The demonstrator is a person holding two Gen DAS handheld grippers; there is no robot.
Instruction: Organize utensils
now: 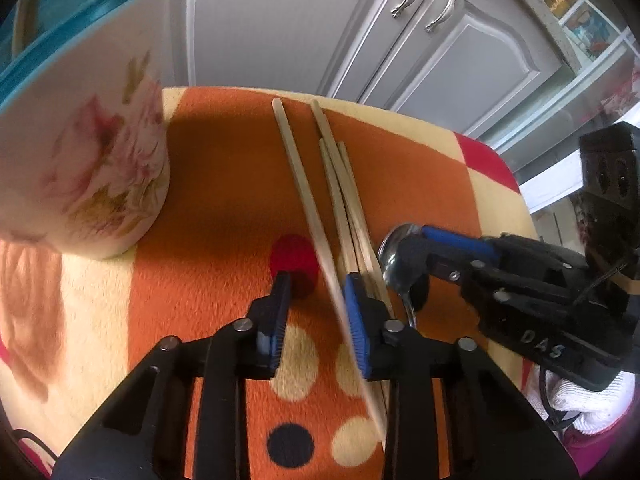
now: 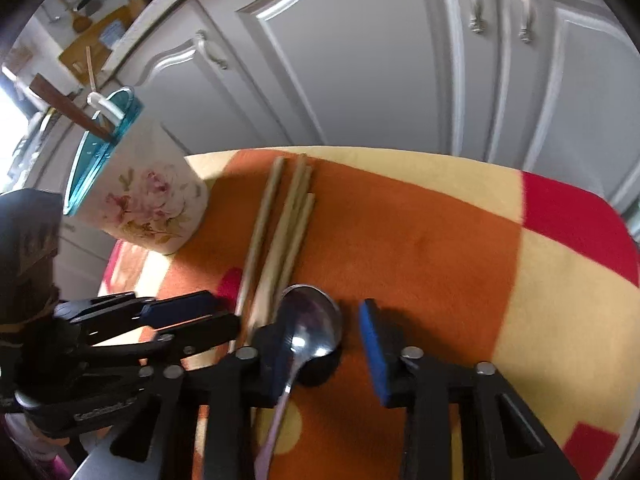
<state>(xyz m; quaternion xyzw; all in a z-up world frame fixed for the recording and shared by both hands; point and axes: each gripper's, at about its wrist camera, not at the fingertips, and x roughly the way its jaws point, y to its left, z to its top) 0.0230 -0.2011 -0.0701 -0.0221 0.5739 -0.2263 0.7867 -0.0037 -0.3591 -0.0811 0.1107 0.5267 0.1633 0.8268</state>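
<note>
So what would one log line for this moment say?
left claw: open, astride chopstick | right claw: open, around spoon | cup: left of chopstick, apart

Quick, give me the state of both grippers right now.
Left gripper: open, a chopstick against one pad, not clamped.
Right gripper: open, the spoon between its fingers, not clamped.

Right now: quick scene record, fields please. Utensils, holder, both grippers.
surface: patterned cloth
chopsticks: four, lying side by side on the cloth
spoon: metal, right of the chopsticks, bowl away from camera
holder: floral cup with teal rim, left of the chopsticks
left gripper: open, straddling one chopstick
right gripper: open, straddling the spoon
</note>
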